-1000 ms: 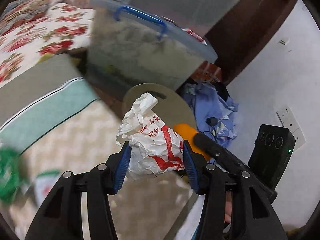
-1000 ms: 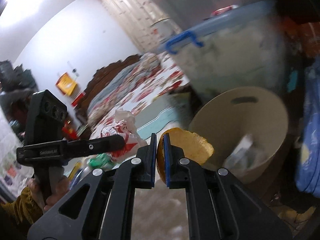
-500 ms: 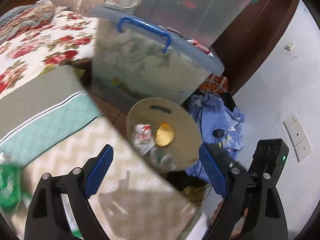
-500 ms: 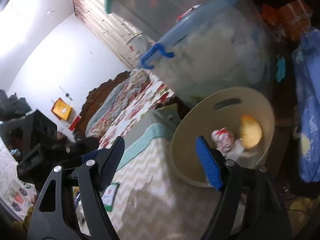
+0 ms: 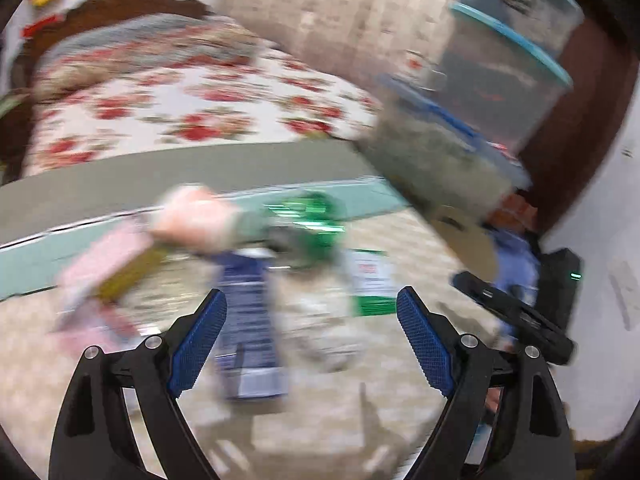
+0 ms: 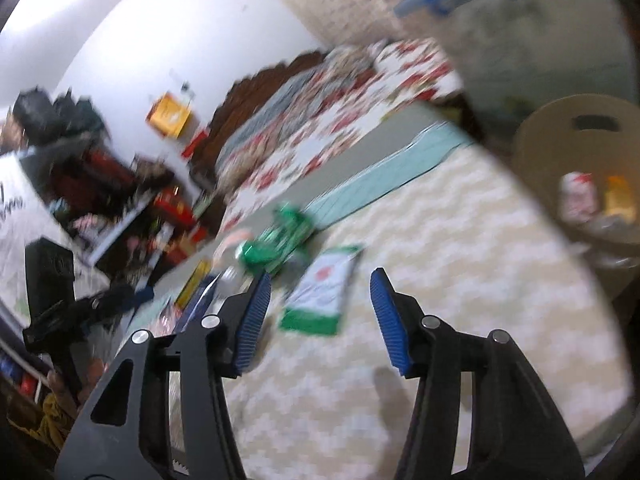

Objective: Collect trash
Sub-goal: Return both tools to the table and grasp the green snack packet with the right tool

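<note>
Left gripper (image 5: 311, 334) spread wide, empty, above blurred wrappers. Right gripper (image 6: 316, 322) just narrowed, still apart, empty; white-green packet (image 6: 320, 296) centre frame, bin (image 6: 560, 136) right.

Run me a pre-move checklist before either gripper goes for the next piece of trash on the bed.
1. Left gripper empty, jaws apart: ok.
2. Right gripper empty; jaws just closing partway, nothing between them: ok.
3. Round beige bin holds the dropped red-and-white wrapper and orange piece: ok.
4. Trash remaining: green-and-white flat packet, crumpled green foil wrapper, dark blue packet: ok.
5. Views sharp enough to aim: not ok, blurred.
</note>
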The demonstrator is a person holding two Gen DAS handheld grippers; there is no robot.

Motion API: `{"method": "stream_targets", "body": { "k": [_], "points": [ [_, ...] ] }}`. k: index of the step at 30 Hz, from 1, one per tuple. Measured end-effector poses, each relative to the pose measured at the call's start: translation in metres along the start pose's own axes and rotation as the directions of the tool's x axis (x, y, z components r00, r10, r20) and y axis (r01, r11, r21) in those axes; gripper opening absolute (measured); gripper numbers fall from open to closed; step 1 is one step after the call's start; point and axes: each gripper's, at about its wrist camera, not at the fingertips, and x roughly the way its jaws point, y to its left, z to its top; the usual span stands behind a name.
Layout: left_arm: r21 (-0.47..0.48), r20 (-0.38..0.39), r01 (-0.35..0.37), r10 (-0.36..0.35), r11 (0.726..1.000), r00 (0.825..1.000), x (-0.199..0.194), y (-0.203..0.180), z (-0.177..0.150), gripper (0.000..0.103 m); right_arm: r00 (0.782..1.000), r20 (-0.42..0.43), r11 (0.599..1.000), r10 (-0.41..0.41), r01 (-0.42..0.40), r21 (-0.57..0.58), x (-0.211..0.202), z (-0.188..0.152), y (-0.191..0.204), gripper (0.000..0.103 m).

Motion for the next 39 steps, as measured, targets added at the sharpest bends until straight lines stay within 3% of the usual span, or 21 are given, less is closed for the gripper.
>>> {"method": "stream_targets", "body": {
  "k": [2, 7, 9, 12, 15, 17, 19, 21, 24, 25, 26, 27, 31, 32, 34, 36, 39],
  "points": [
    [-0.017, -0.010, -0.056, 0.055, 0.998, 0.998, 0.000, 0.014, -0.007, 0.082, 0.999, -0.047, 0.999, 0.005, -0.006, -0.034, 0.017, -0.006, 0.019, 0.054],
    [-0.003, -0.044, -0.070, 0.070, 0.998, 0.997, 0.013, 0.022, -0.022, 0.082, 0.990, -0.097, 0.984, -0.101, 0.084, -0.159, 0.046, -0.013, 0.055, 0.055],
    [0.026, -0.052, -0.078, 0.079, 0.997, 0.995, 0.022, 0.018, -0.023, 0.082, 0.983, -0.111, 0.980, -0.147, 0.129, -0.152, 0.052, -0.009, 0.054, 0.056],
    [0.061, -0.058, -0.094, 0.098, 0.994, 0.994, 0.033, 0.016, -0.028, 0.080, 0.983, -0.123, 0.985, -0.136, 0.121, -0.126, 0.053, -0.006, 0.055, 0.056],
    [0.071, -0.083, -0.102, 0.108, 0.992, 0.991, 0.047, 0.018, -0.032, 0.069, 0.981, -0.139, 0.976, -0.138, 0.110, -0.189, 0.061, -0.010, 0.072, 0.056],
    [0.062, -0.115, -0.098, 0.105, 0.993, 0.988, 0.055, 0.022, -0.035, 0.050, 0.978, -0.146, 0.967, -0.150, 0.114, -0.228, 0.068, -0.012, 0.079, 0.056],
    [0.045, -0.120, -0.088, 0.092, 0.995, 0.988, 0.056, 0.027, -0.037, 0.049, 0.975, -0.135, 0.959, -0.179, 0.143, -0.244, 0.074, -0.010, 0.081, 0.058],
    [0.044, -0.113, -0.112, 0.116, 0.993, 0.987, 0.053, 0.032, -0.038, 0.049, 0.966, -0.108, 0.949, -0.235, 0.204, -0.240, 0.081, -0.001, 0.074, 0.070],
    [0.032, -0.116, -0.132, 0.135, 0.991, 0.984, 0.046, 0.039, -0.039, 0.050, 0.932, -0.102, 0.920, -0.347, 0.316, -0.233, 0.097, 0.011, 0.059, 0.075],
    [0.026, -0.120, -0.140, 0.142, 0.990, 0.983, 0.044, 0.040, -0.040, 0.055, 0.919, -0.116, 0.910, -0.376, 0.342, -0.235, 0.104, 0.015, 0.053, 0.077],
    [0.025, -0.117, -0.152, 0.154, 0.988, 0.981, 0.040, 0.040, -0.041, 0.066, 0.907, -0.135, 0.902, -0.399, 0.361, -0.239, 0.110, 0.017, 0.049, 0.080],
    [0.031, -0.104, -0.175, 0.178, 0.984, 0.979, 0.035, 0.039, -0.041, 0.070, 0.897, -0.157, 0.897, -0.413, 0.370, -0.240, 0.116, 0.019, 0.044, 0.083],
    [0.073, 0.007, -0.251, 0.252, 0.965, 0.968, 0.006, 0.022, -0.035, 0.073, 0.889, -0.162, 0.882, -0.428, 0.373, -0.287, 0.123, 0.015, 0.041, 0.088],
    [0.093, 0.034, -0.248, 0.246, 0.964, 0.969, 0.001, 0.012, -0.031, 0.075, 0.890, -0.163, 0.881, -0.426, 0.367, -0.297, 0.123, 0.014, 0.043, 0.086],
    [0.134, 0.065, -0.230, 0.223, 0.964, 0.973, -0.003, -0.006, -0.025, 0.078, 0.894, -0.166, 0.880, -0.416, 0.350, -0.320, 0.124, 0.013, 0.047, 0.070],
    [0.178, 0.073, -0.197, 0.187, 0.964, 0.980, 0.000, -0.024, -0.022, 0.079, 0.886, -0.159, 0.860, -0.435, 0.356, -0.364, 0.123, 0.011, 0.050, 0.032],
    [0.204, 0.036, -0.156, 0.152, 0.966, 0.988, 0.017, -0.042, -0.021, 0.079, 0.896, -0.168, 0.870, -0.411, 0.331, -0.366, 0.115, 0.008, 0.047, 0.018]
  ]
}}
